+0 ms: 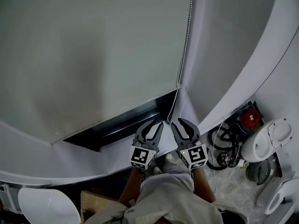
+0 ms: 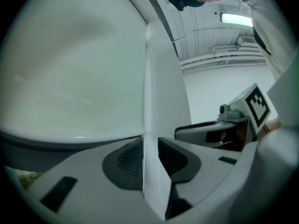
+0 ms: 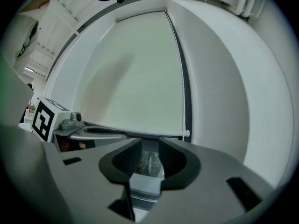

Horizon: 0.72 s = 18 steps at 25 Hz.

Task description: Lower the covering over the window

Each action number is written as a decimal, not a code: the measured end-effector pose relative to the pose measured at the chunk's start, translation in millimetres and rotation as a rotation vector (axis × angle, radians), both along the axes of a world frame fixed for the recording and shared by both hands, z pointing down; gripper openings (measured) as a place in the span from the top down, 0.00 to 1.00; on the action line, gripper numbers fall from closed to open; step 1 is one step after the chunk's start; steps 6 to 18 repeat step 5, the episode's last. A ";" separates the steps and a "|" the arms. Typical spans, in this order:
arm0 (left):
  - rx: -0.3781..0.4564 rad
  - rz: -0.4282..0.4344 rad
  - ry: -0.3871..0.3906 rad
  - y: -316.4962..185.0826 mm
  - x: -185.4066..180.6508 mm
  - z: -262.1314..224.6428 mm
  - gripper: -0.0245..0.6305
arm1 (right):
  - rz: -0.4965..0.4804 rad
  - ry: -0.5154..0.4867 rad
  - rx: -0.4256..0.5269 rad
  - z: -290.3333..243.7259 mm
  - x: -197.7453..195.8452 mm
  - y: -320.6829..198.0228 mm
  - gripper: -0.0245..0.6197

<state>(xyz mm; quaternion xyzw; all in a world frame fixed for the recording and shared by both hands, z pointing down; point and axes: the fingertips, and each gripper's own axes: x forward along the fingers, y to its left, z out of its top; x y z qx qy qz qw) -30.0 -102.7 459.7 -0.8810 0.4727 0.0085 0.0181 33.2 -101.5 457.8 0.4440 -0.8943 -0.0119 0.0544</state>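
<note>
The roller blind (image 1: 93, 55) is hanging almost fully down, leaving a dark window strip (image 1: 124, 121) showing; the left gripper (image 1: 151, 126) and right gripper (image 1: 181, 124) are hovering, jaws apart, near the bead chain (image 1: 186, 41)

No text, brand or number can be read. Only black-and-white square markers (image 1: 142, 157) are seen, on the left gripper (image 1: 157, 123) and right gripper (image 1: 179, 122).
</note>
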 end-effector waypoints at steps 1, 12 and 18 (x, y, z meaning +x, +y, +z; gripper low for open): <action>0.002 0.002 0.001 -0.2 1.3 -1.4 0.80 | 0.003 -0.004 0.006 -3.3 1.2 -0.5 0.80; 0.014 0.013 0.001 -2.6 6.5 -6.3 0.80 | 0.021 -0.011 0.020 -11.5 7.9 -4.5 0.80; 0.014 0.013 0.001 -2.6 6.5 -6.3 0.80 | 0.021 -0.011 0.020 -11.5 7.9 -4.5 0.80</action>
